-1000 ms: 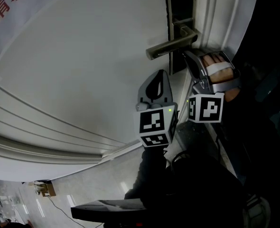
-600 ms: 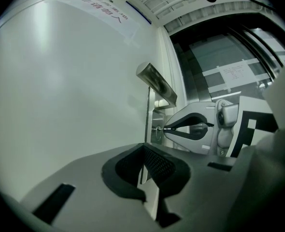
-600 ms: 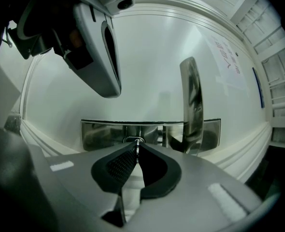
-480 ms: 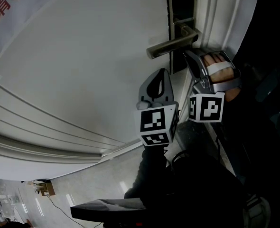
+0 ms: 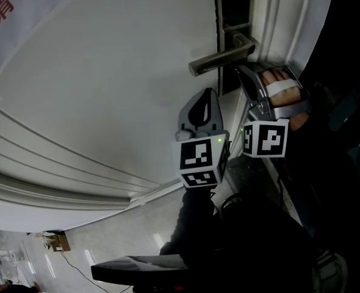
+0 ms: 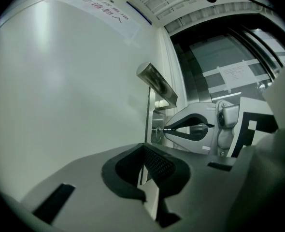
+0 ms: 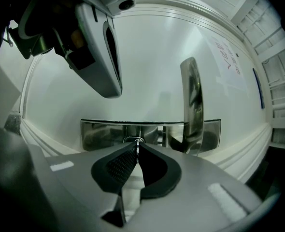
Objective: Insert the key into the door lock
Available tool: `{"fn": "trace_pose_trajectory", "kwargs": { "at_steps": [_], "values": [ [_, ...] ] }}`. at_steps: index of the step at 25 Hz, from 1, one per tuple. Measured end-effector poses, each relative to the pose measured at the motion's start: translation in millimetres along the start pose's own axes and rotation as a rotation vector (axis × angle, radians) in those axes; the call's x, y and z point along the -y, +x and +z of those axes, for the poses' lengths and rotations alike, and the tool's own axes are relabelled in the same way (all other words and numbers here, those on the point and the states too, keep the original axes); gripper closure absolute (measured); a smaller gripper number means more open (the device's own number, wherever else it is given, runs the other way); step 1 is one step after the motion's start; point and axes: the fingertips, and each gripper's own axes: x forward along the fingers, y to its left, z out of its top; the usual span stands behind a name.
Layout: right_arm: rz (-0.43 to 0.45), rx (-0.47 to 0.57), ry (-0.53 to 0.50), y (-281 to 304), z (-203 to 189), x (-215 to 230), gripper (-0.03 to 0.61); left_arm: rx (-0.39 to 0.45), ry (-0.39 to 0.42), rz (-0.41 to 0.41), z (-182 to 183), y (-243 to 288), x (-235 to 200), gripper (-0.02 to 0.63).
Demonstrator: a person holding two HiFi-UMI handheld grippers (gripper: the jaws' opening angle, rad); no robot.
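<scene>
The door lock is a dark metal plate (image 5: pixel 231 17) on a white door (image 5: pixel 107 84), with a lever handle (image 5: pixel 219 58). My right gripper (image 5: pixel 238 69), held in a hand (image 5: pixel 284 93), points at the plate just under the lever. In the right gripper view its jaws (image 7: pixel 136 147) are shut on a thin key (image 7: pixel 137 142), whose tip is at the lock cylinder (image 7: pixel 132 139). The left gripper view shows the same contact from the side, at the keyhole (image 6: pixel 157 129). My left gripper (image 5: pixel 208 94) hangs beside the door below the lever, shut and holding nothing.
The door frame (image 5: pixel 277 17) runs along the right of the lock. A red-lettered banner (image 5: pixel 9 5) hangs on the door at the far left. The lever (image 7: pixel 193 105) juts out just right of the key. Tiled floor (image 5: pixel 107 243) lies below.
</scene>
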Motion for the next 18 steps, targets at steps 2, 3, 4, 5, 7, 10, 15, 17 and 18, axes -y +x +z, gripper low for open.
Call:
{"fn": "trace_pose_trajectory", "kwargs": {
  "at_steps": [2,3,4,5,7,10,15,17,18],
  "values": [
    [-0.002,0.000,0.001,0.0,0.0,0.4,0.566,0.000,0.000,0.001,0.0,-0.1,-0.5,0.612],
    [-0.002,0.000,0.001,0.0,-0.1,0.3,0.565,0.000,0.000,0.001,-0.2,-0.1,-0.4,0.612],
    [-0.002,0.000,0.000,0.0,-0.1,0.1,0.565,-0.001,0.000,0.000,-0.4,0.0,-0.1,0.612],
    [-0.003,0.000,-0.001,0.0,-0.1,0.2,0.566,-0.002,0.001,-0.001,-0.8,0.1,0.2,0.612],
    [-0.003,-0.001,-0.003,0.2,-0.2,-0.1,0.565,-0.003,0.002,-0.003,-1.2,0.3,0.8,0.612],
    [0.008,-0.001,0.010,0.0,0.4,-1.0,0.565,-0.002,0.002,-0.003,-0.5,-0.1,0.9,0.612],
    [0.013,-0.007,0.009,2.6,1.1,-1.2,0.566,-0.003,-0.002,-0.001,-0.2,-1.5,0.5,0.612],
    [0.009,-0.007,0.005,3.5,1.2,-0.6,0.566,-0.005,-0.003,0.000,-0.4,-1.9,-0.6,0.612],
    [0.008,-0.006,0.005,3.8,1.3,-0.2,0.566,-0.004,-0.003,0.002,-0.2,-1.8,-1.7,0.612]
  ]
}}
